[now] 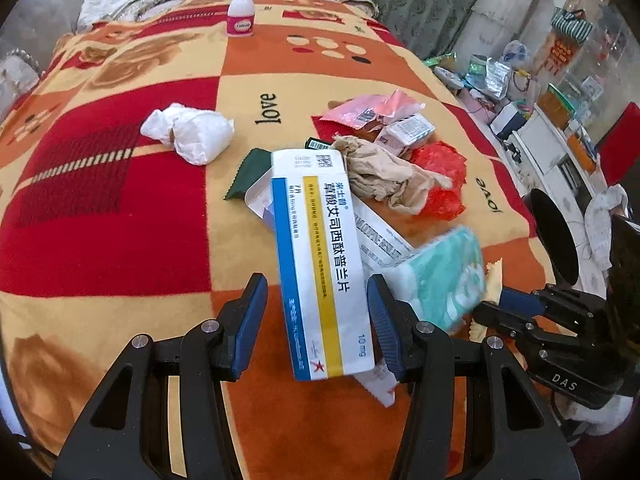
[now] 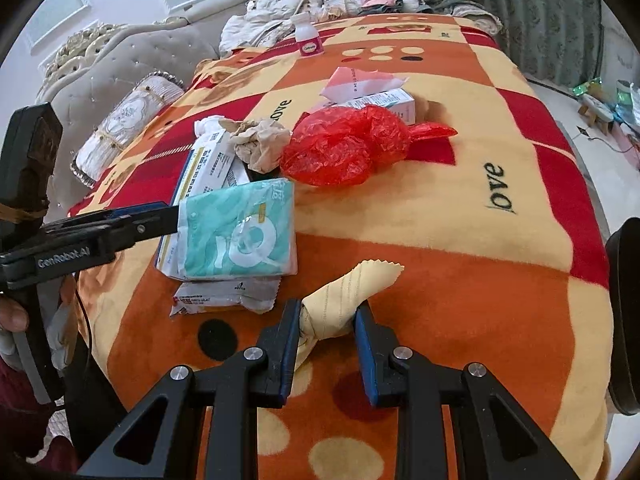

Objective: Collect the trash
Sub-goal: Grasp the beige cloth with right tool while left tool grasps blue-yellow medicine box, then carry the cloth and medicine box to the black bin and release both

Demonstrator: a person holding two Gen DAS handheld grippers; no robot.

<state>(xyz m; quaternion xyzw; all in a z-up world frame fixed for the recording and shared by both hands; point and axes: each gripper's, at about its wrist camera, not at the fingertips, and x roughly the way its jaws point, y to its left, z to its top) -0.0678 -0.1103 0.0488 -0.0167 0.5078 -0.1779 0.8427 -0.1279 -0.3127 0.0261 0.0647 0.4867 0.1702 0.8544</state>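
Over the patterned blanket (image 1: 120, 240), the left gripper (image 1: 316, 320) reaches level, fingers spread around a white medicine box (image 1: 320, 264) lying atop the trash pile. The right gripper (image 2: 326, 334) pinches a yellow wrapper (image 2: 344, 300), just beside the pile.

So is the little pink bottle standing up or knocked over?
Standing up. The pink bottle sits on its base on the blanket, white cap on top.
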